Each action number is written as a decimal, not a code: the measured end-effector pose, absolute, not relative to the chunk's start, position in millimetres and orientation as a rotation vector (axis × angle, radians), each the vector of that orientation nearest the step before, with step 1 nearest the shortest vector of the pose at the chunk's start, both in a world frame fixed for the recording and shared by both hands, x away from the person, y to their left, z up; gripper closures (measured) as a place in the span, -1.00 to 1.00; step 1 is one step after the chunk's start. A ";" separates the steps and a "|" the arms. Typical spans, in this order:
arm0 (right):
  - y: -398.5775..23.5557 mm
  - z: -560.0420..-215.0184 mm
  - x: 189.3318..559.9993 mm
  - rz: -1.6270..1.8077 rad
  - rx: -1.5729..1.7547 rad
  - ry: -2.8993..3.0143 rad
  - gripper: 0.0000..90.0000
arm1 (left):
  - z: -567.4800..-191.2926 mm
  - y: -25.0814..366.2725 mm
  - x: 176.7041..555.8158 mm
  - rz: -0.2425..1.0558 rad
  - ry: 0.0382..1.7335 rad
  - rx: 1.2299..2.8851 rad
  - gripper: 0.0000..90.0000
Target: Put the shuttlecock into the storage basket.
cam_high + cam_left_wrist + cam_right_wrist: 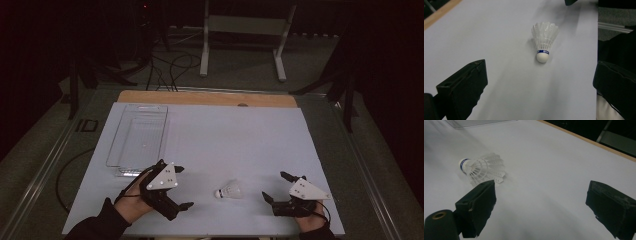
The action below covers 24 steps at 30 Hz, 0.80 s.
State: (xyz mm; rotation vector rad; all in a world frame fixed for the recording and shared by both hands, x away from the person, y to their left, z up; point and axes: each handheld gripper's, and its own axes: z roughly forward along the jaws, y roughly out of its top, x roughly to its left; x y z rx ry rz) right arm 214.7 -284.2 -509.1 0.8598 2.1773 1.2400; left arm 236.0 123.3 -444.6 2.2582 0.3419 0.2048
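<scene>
While lying on its side on the white mat, near the front edge, shuttlecock flanked by both tools, cork toward the left. Set there, by the look of it, so either side can come in along the mat. Left gripper spread wide, nothing between the jaws, aimed along the mat at the cork; from the left gripper view, shuttlecock sits ahead of the jaws and well short of them, roughly centred in the gap. Right gripper also parted and empty, low over the mat; from the right gripper view, shuttlecock off toward one jaw, feather skirt nearest, not lined up with the gap. Clear tray waiting beyond the left hand, likely the drop spot. Looks like the approach stage: no contact anywhere yet.
</scene>
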 end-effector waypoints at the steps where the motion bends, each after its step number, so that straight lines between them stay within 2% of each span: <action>1: -284.2 -509.1 214.8 1.236 0.856 2.177 -0.80 | -444.9 121.7 235.9 0.201 0.339 2.265 -0.99; 24: -284.6 -509.8 215.1 1.232 0.857 2.191 -0.80 | -459.2 78.4 241.7 0.105 0.331 2.329 -0.99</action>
